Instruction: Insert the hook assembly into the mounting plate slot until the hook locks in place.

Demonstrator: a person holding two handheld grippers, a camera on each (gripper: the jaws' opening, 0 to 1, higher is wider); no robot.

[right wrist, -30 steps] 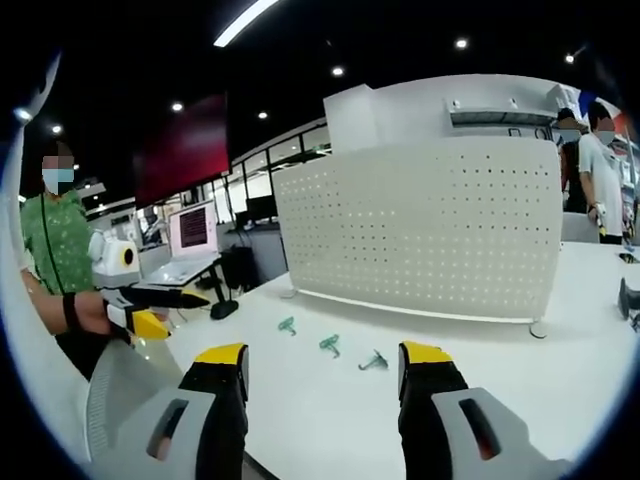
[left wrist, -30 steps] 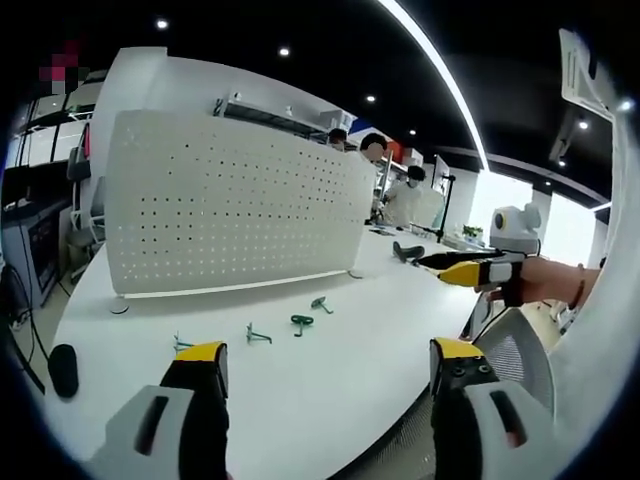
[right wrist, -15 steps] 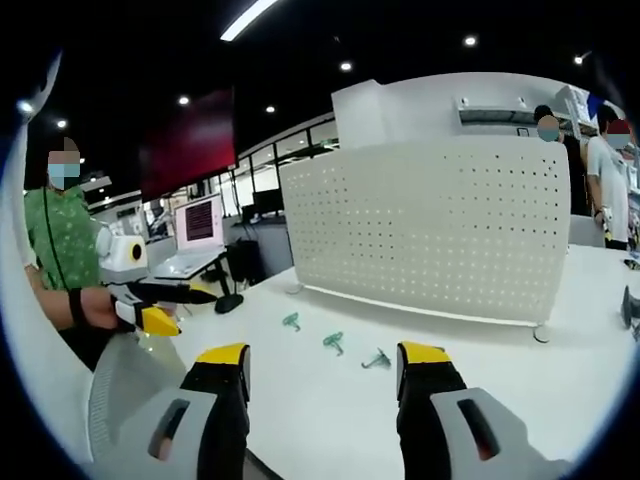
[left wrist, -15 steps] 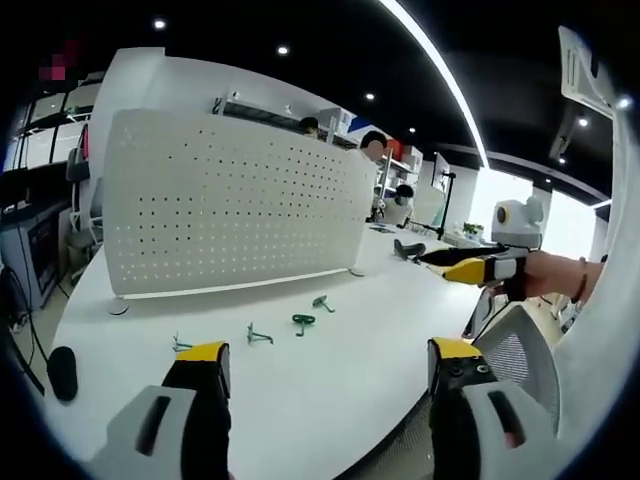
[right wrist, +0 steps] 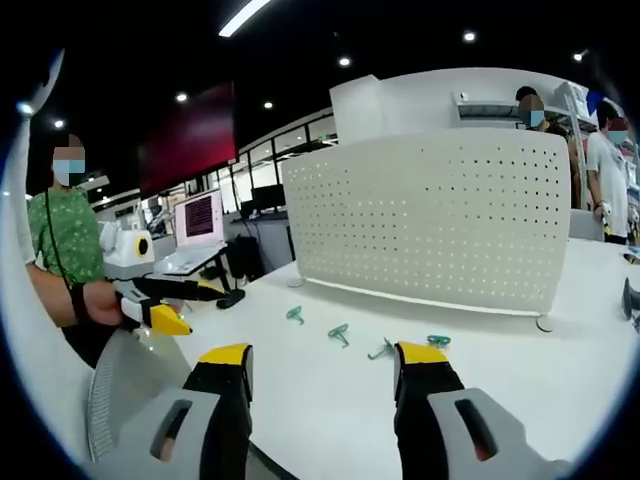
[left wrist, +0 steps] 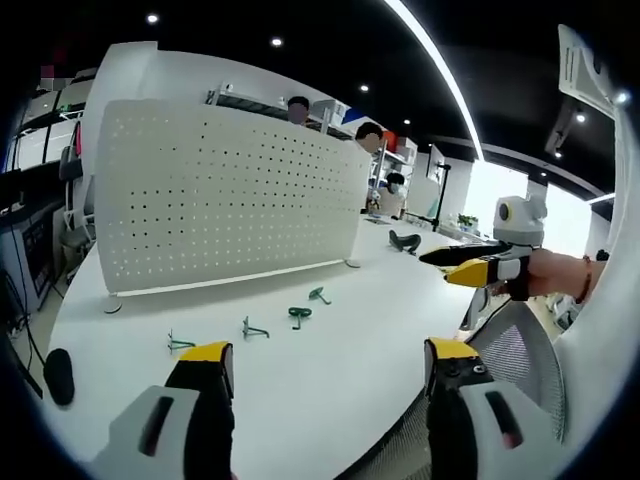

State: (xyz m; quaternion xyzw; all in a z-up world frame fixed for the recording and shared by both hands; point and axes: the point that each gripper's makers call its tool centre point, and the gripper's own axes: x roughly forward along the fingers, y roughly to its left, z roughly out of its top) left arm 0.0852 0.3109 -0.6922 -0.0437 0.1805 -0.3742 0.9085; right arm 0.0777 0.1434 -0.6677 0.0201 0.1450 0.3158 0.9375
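1. In the left gripper view the left gripper rises from the bottom edge, its yellow-tipped jaws standing well apart with nothing between them, held above the near part of the white table.
2. In the right gripper view the right gripper is posed the same way — jaws spread wide, nothing held — over the table's near edge.
3. Four small green hooks lie loose on the tabletop in a rough row, between the grippers and the panel. In the left gripper view they are the first hook, the second hook, the third hook and the fourth hook. Each is a thin bent wire piece, too small to make out more.
4. In the right gripper view one of these hooks sits just above the tip of the right-hand jaw, partly hidden by it.
5. Behind the hooks the mounting plate stands upright on small feet — a broad white panel, gently curved, pierced by a regular grid of small holes. No hook is on it.
6. A black rounded object lies at the table's left edge in the left gripper view.
7. Well beyond the table, people stand in an office under ceiling spotlights.
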